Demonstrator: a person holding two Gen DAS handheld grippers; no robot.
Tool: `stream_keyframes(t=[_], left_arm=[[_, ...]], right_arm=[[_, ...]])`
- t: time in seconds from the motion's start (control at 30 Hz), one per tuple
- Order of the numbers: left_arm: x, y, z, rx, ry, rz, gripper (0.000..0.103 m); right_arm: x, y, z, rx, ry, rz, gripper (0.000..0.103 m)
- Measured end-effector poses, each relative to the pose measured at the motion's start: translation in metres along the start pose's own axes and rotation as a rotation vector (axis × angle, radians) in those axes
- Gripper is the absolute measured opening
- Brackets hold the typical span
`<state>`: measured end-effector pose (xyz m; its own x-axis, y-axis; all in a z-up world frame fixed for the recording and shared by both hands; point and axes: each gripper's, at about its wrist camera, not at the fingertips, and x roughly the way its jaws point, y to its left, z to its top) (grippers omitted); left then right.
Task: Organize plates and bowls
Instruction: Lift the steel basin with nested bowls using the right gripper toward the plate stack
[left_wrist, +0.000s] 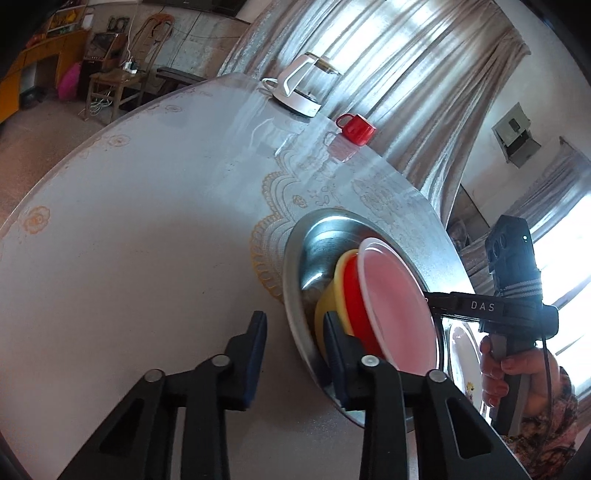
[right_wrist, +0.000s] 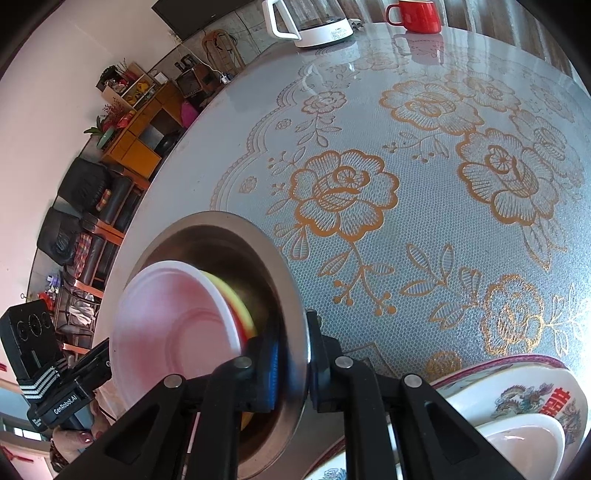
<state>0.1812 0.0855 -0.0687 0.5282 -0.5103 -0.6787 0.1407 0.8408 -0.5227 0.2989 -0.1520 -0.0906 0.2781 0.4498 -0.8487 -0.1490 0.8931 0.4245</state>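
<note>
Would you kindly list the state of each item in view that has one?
Wide steel basin: upright on the table, rim clamped by right gripper.
Yellow, red and pink plastic bowls: nested inside the basin.
Left gripper: straddling the basin's rim, jaws not seen pressing.
Red mug: upright.
Glass kettle: on its base.

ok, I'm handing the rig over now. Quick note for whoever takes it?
Right gripper: jaws shut on the steel basin's rim.
Left gripper: jaws open, straddling the opposite rim, not yet clamped.
Done: yellow bowl, red bowl and translucent bowl are nested inside the basin.
Left: the patterned porcelain bowl, with a small white bowl in it, sits beside the basin, not stacked. Probably close the left jaws, then move the basin two-handed.
</note>
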Motion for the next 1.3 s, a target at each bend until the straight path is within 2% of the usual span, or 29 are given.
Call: stream_keyframes(t=[0.1,0.47,0.83,1.07,1.3], left_arm=[[0.001,-0.004,0.001,0.007,0.009,-0.02,0.016],[-0.003,0.005,-0.004,-0.024,0.0,-0.032,0.014],[-0.025,0.002,-0.001,-0.012,-0.06,-0.008,0.013],[-0.038,-0.016,0.002,0.028,-0.096,-0.024,0.013],[-0.053,-0.053,0.003,0.11,-0.131,-0.062,0.012]], right_arm=[[-0.001,-0.001,0.0,0.009,-0.002,0.013,0.011],[-0.008,0.0,-0.001,0.013,-0.038,0.093,0.008],[-0.011,0.013,-0.006,0.027,-0.057,0.143,0.008],[-0.032,0.015,-0.017,0.05,-0.115,0.174,0.008],[-0.073,0.009,-0.036,0.07,-0.2,0.179,0.008]])
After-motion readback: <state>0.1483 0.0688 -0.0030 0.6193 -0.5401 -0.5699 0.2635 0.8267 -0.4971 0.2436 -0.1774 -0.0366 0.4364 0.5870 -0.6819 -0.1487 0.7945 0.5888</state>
